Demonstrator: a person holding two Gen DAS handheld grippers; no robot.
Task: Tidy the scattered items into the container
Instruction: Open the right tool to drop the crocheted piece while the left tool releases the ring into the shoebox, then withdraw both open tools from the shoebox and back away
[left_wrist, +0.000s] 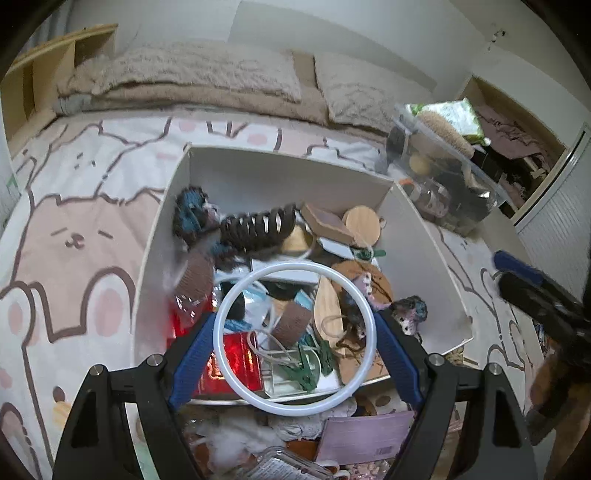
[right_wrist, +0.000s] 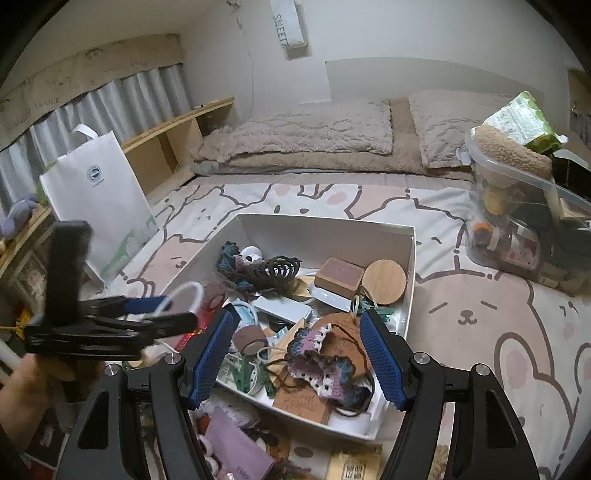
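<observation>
A white open box (left_wrist: 273, 166) (right_wrist: 325, 230) sits on the bed, full of small items: a brown hair claw (left_wrist: 258, 225) (right_wrist: 275, 271), a round wooden lid (left_wrist: 362, 221) (right_wrist: 384, 282), green clips (left_wrist: 306, 365), crochet pieces. My left gripper (left_wrist: 295, 339) is shut on a white ring (left_wrist: 236, 295) and holds it over the box's near end; the ring also shows in the right wrist view (right_wrist: 184, 291). My right gripper (right_wrist: 297, 354) is open and empty above the box's near right corner, over a purple crochet piece (right_wrist: 321, 362).
A clear plastic tub (left_wrist: 443, 177) (right_wrist: 517, 221) of items stands right of the box. A white paper bag (right_wrist: 96, 206) stands at the left. Loose items, including a lilac card (left_wrist: 365, 432) (right_wrist: 236, 446), lie before the box. Pillows lie beyond.
</observation>
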